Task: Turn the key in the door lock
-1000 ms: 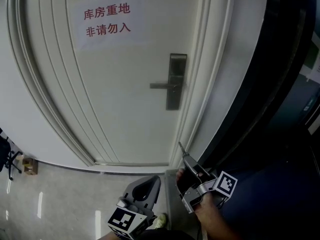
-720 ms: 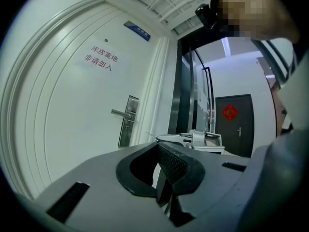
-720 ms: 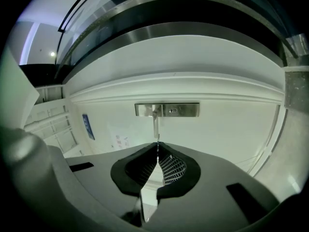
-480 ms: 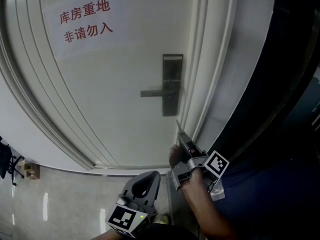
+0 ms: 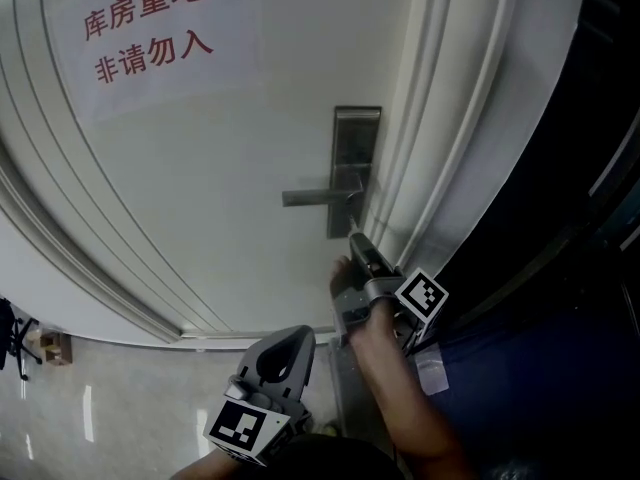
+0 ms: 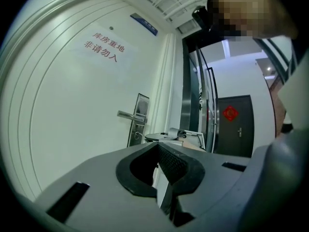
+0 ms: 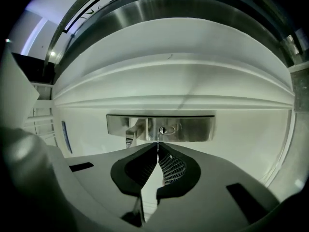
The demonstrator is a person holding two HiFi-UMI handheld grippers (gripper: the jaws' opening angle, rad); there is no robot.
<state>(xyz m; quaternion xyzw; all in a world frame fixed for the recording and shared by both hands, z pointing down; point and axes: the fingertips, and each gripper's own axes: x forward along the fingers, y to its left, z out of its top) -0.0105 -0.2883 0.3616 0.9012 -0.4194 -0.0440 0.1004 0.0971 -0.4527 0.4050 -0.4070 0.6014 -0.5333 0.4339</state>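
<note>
A steel lock plate (image 5: pixel 355 168) with a lever handle (image 5: pixel 315 197) sits on the white door (image 5: pixel 230 168). My right gripper (image 5: pixel 354 240) is held up just below the plate, shut on a thin key (image 7: pixel 157 146) whose tip juts past the jaws. In the right gripper view the keyhole (image 7: pixel 167 129) lies a short way beyond the key tip, and the two are apart. Low down, away from the door, my left gripper (image 5: pixel 283 359) is shut with nothing in it. Its own view shows the lock plate (image 6: pixel 140 116) and the right gripper (image 6: pixel 170 136) ahead.
A paper sign with red characters (image 5: pixel 145 28) is stuck on the door above the lock. The door frame (image 5: pixel 450 148) runs right beside the plate, with dark glass (image 5: pixel 590 218) further right. Glossy floor (image 5: pixel 110 398) lies below.
My right gripper has risen with the key from near the door's bottom corner to just under the lock plate. The left gripper has stayed low.
</note>
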